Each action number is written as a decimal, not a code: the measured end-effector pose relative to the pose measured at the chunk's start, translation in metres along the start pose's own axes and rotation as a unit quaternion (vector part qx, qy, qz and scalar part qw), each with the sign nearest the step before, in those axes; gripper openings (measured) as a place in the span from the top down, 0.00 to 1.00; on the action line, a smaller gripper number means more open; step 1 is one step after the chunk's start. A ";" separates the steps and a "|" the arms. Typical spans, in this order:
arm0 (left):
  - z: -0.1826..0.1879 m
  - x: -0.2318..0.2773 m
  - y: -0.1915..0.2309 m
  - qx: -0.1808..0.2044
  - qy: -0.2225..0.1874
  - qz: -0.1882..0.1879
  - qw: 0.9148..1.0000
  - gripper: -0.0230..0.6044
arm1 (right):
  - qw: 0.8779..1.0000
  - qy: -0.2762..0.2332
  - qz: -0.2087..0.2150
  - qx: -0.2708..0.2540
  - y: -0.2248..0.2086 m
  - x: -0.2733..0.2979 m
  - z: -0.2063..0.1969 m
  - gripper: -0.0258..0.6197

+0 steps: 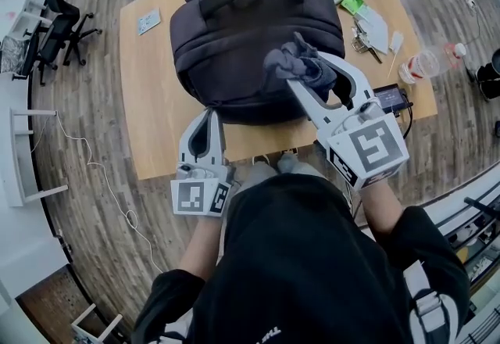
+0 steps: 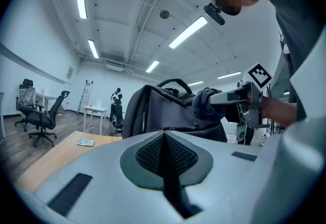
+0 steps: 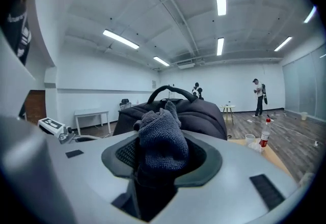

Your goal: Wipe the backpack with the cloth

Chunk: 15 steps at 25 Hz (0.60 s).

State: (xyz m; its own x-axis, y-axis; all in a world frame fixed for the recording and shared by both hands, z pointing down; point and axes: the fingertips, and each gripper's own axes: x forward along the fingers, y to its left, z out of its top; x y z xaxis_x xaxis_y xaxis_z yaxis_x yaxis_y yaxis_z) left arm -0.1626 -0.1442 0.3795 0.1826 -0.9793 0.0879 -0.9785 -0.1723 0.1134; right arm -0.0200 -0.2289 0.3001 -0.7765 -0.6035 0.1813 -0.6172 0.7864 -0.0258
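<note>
We count one wooden table [image 1: 148,100], one dark, padded backpack [image 1: 234,30] lying at its middle, two grippers and one grey terry cloth [image 1: 293,61]. The left gripper [image 1: 209,120] has its jaws pressed together on nothing at the backpack's near edge; the right gripper [image 1: 311,78] is clamped on the bunched cloth over the backpack's near right part. Only the head view shows the clutter [image 1: 367,14] at the table's far right corner; only the left gripper view shows the cloth from the side.

The wooden table [image 1: 148,112] carries a dark backpack [image 1: 234,37], a small card [image 1: 148,21], a clear bottle [image 1: 426,65] and scattered clutter [image 1: 369,22].
</note>
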 end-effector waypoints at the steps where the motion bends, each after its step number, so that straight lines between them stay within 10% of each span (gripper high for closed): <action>1: 0.000 -0.001 0.003 0.000 0.001 0.000 1.000 0.94 | 1.000 0.010 -0.008 0.004 -0.001 0.004 -0.002 0.68; 15: 0.012 -0.039 0.054 -0.020 -0.021 0.030 0.999 0.94 | 0.997 0.065 0.041 -0.006 0.073 0.079 0.004 0.68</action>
State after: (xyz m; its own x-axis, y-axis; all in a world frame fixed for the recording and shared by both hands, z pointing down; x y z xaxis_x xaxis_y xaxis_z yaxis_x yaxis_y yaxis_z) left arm -0.2233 -0.1161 0.3706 0.1193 -0.9914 0.0540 -0.9827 -0.1102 0.1486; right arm -0.1271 -0.2198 0.3087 -0.8013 -0.5148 0.3048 -0.5497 0.8346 -0.0353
